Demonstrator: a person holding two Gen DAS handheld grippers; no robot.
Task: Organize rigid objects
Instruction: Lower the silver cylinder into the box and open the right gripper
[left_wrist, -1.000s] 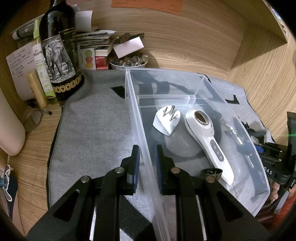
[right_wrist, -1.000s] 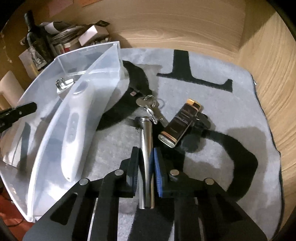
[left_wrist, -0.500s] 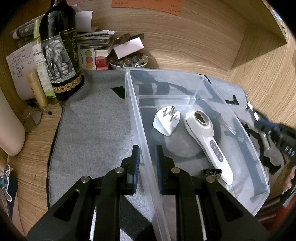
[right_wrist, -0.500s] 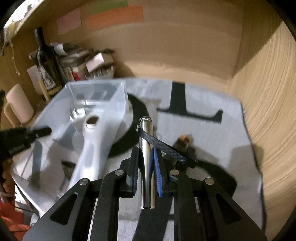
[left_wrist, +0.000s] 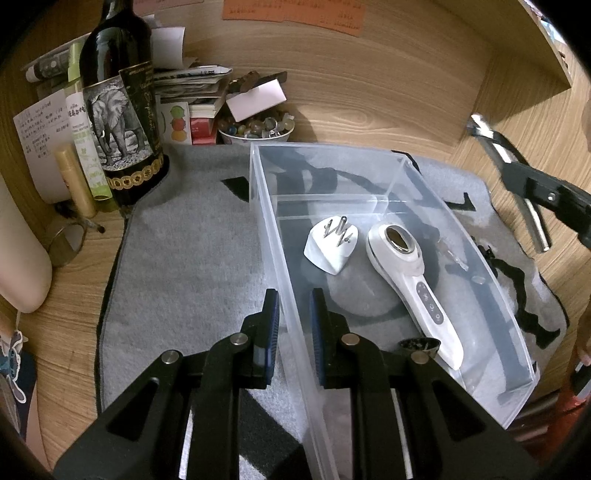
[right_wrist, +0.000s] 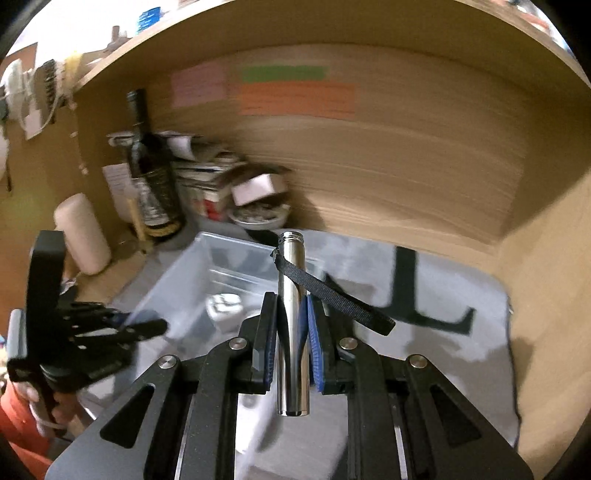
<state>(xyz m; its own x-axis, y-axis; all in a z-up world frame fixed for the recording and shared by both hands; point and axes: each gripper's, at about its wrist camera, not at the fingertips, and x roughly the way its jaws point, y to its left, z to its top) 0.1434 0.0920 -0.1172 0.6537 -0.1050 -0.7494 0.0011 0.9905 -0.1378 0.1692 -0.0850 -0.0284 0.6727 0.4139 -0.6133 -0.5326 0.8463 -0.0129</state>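
Carrying metal tube (right_wrist: 293, 321) clamped lengthwise in right gripper (right_wrist: 291, 332), off the mat; bin (right_wrist: 177, 280) lies ahead-left. Left gripper (left_wrist: 293, 325) pinches bin's near wall.

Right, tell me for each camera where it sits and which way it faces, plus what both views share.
Left wrist: on the left gripper, angled down at the clear bin, whose wall its fingers clamp; the right gripper shows at right.
Right wrist: on the right gripper, raised, facing the wooden back wall, its fingers clamping a metal cylinder; the left gripper shows at left.
Shared: bin, wine bottle, grey mat, each other's gripper.
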